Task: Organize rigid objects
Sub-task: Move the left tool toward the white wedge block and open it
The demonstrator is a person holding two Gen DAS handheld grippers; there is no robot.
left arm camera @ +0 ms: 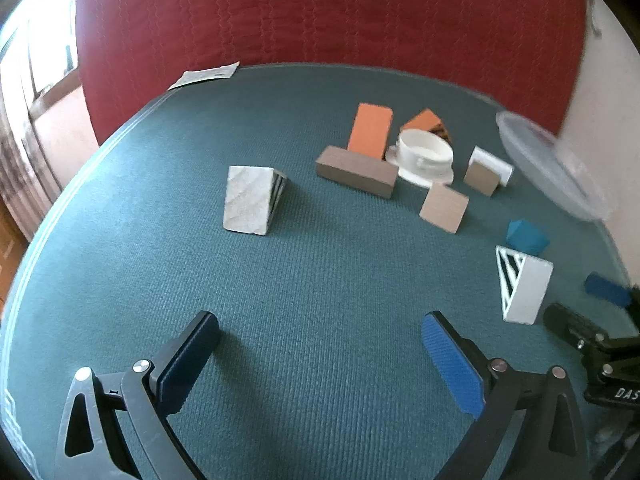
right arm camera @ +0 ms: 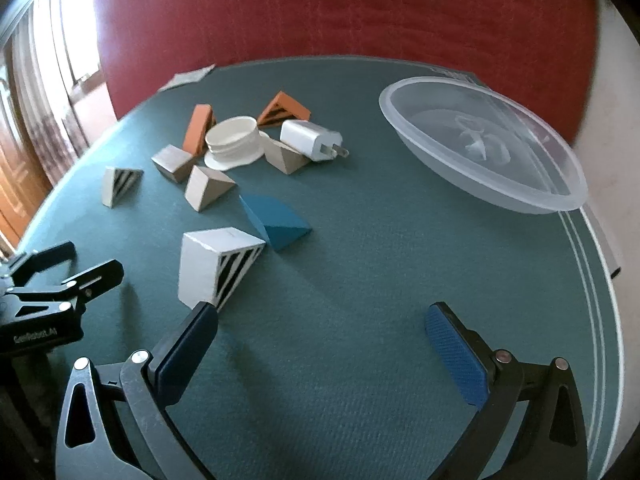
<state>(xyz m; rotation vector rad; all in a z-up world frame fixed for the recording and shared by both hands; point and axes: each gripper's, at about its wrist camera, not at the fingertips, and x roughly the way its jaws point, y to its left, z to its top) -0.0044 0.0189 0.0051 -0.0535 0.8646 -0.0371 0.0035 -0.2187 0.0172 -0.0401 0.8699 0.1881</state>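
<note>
Black linkage frames, silver rivets; fingers [left arm camera: 452,364] carry ribbed blue pads; white lettering on body.

A teal-green woven cloth [right arm camera: 360,280] is covering the table, with a dark red backrest [right arm camera: 320,12] showing behind it. Two white wedges [right arm camera: 204,268] [left arm camera: 246,200] are displaying black-and-white striped ends. A solid blue wedge [right arm camera: 276,220] is lying near them. Two orange blocks [left arm camera: 370,130] [right arm camera: 286,108] are sitting by a white round lid [right arm camera: 234,142], a white charger plug [right arm camera: 308,140] and plain tan wooden blocks [left arm camera: 356,172] [left arm camera: 444,208]. A frosted translucent bowl [right arm camera: 520,196] is showing pale grey. Both grippers' pads [left arm camera: 452,364] [right arm camera: 456,360] are showing ribbed blue on black frames.
</note>
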